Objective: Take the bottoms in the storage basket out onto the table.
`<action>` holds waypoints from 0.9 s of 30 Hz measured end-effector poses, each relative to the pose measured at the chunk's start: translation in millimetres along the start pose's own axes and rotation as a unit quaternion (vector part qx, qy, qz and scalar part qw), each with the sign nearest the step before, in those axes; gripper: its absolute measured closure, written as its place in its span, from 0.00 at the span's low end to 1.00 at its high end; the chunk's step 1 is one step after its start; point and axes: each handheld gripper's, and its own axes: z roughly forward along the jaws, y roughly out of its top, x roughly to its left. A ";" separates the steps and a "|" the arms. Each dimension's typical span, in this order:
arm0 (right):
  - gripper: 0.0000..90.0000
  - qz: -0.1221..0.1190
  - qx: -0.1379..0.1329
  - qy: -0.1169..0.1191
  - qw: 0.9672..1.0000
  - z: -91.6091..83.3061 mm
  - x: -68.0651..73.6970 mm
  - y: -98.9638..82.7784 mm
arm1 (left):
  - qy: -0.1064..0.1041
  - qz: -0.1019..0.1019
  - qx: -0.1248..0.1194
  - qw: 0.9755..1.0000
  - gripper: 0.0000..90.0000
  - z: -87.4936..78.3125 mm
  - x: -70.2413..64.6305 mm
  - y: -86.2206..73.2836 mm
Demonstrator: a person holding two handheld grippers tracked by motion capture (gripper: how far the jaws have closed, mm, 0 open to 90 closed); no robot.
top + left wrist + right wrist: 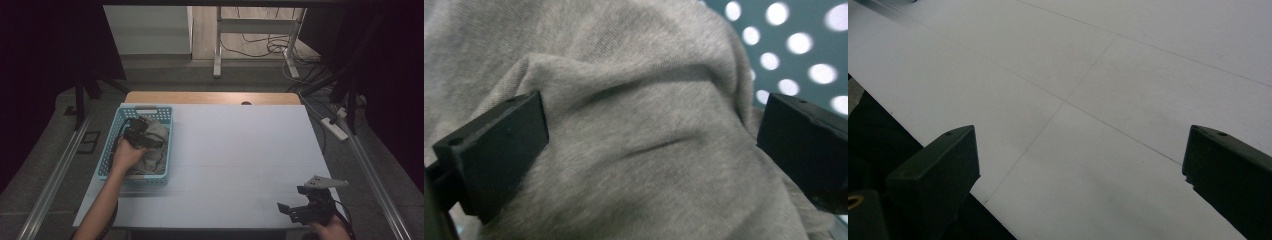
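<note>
Reaching into the basket [161, 112], we held our left claw [141, 134] wide around a fold of grey cloth [639, 150]; closing seemed next, right claw [300, 209] wide over the desk [240, 150].

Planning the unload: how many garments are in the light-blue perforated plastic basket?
1 visible: a grey knit cloth bunched in the basket, the open left gripper straddling a fold. More may lie hidden beneath.

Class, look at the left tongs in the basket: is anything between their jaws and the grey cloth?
Nothing visible is. The left tongs stand open with a fold of the grey cloth bulging between their jaws, inside the blue basket.
</note>
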 end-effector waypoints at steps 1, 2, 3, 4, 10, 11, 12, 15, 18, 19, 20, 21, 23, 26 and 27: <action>0.02 0.000 0.000 0.000 1.000 -0.1 0.0 0.0 | 0.002 0.000 0.001 1.000 0.00 1.8 0.3 -0.3; 0.02 0.000 -0.001 0.000 1.000 -0.1 -0.1 -0.1 | 0.002 -0.002 0.003 1.000 0.00 3.5 0.7 -0.9; 0.02 0.000 -0.001 0.000 1.000 -0.1 -0.1 -0.1 | 0.001 -0.004 0.005 1.000 0.00 5.5 1.4 -1.6; 0.02 0.000 -0.001 0.000 1.000 -0.1 -0.1 -0.1 | 0.000 -0.006 0.007 1.000 0.00 7.2 1.8 -2.3; 0.02 -0.003 -0.001 -0.001 1.000 -0.2 0.6 -0.2 | 0.009 -0.019 0.029 0.999 0.00 13.0 1.3 -0.8; 0.02 -0.003 0.001 0.000 1.000 -0.3 0.5 -0.1 | 0.011 -0.019 0.032 0.999 0.00 13.7 1.3 -0.7; 0.02 -0.002 -0.001 -0.001 1.000 -0.3 0.6 -0.2 | 0.015 -0.019 0.034 0.999 0.01 14.1 1.0 -0.6; 0.02 -0.003 -0.001 -0.002 1.000 -0.4 0.7 -0.3 | 0.028 -0.017 0.041 0.999 0.06 14.0 0.7 -0.8; 0.02 -0.004 -0.001 -0.002 1.000 -0.3 0.7 -0.4 | 0.044 -0.023 0.039 0.998 0.17 11.5 -0.6 -2.4; 0.02 -0.004 0.001 -0.001 1.000 -0.4 0.6 -0.3 | 0.047 -0.030 0.037 0.998 0.22 10.3 -0.3 -3.2; 0.02 -0.005 0.001 -0.001 1.000 -0.4 0.7 -0.3 | 0.050 -0.036 0.035 0.998 0.27 9.0 0.3 -4.2; 0.02 -0.005 0.001 -0.002 1.000 -0.3 0.8 -0.3 | 0.051 -0.042 0.032 0.997 0.31 7.8 0.8 -5.1; 0.02 -0.006 0.001 -0.003 1.000 -0.3 1.1 -0.3 | 0.051 -0.054 0.030 0.997 0.40 5.3 1.5 -6.6; 0.02 -0.006 -0.001 -0.003 1.000 -0.5 1.4 -0.5 | 0.044 -0.066 0.034 0.996 0.52 1.8 3.2 -6.9; 0.02 -0.006 -0.001 -0.003 1.000 -0.4 1.2 -0.5 | 0.043 -0.069 0.036 0.996 0.55 1.1 3.6 -6.9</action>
